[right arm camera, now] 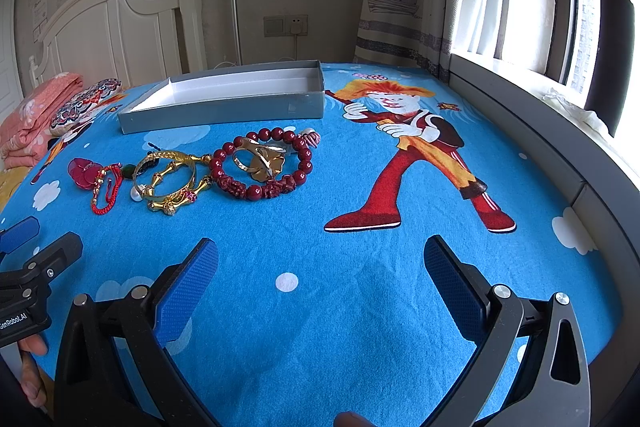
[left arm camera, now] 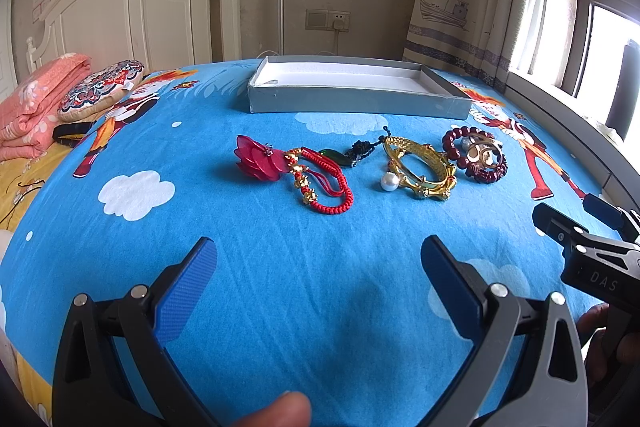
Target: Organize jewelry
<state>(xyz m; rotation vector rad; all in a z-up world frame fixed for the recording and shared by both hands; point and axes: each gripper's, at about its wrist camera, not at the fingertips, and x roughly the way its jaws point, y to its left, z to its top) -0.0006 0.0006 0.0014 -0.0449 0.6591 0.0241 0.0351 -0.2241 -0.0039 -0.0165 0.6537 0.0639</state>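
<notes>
Jewelry lies in a row on the blue sheet: a red petal flower piece (left arm camera: 256, 159), a red cord bracelet (left arm camera: 332, 183) with gold charms, a dark green pendant (left arm camera: 340, 157), gold bangles (left arm camera: 420, 169) with a pearl (left arm camera: 389, 182), and a dark red bead bracelet (left arm camera: 476, 155) ringing gold rings (right arm camera: 262, 159). Behind them stands a shallow grey box (left arm camera: 356, 101) with a white lining. My left gripper (left arm camera: 320, 267) is open, short of the row. My right gripper (right arm camera: 320, 267) is open too, nearer me and right of the bead bracelet (right arm camera: 260, 167).
A folded pink quilt (left arm camera: 36, 107) and a patterned cushion (left arm camera: 100, 89) lie at the far left by the white headboard (left arm camera: 132, 11). A window sill (right arm camera: 560, 107) and curtain border the bed on the right. Bare sheet stretches in front of the jewelry.
</notes>
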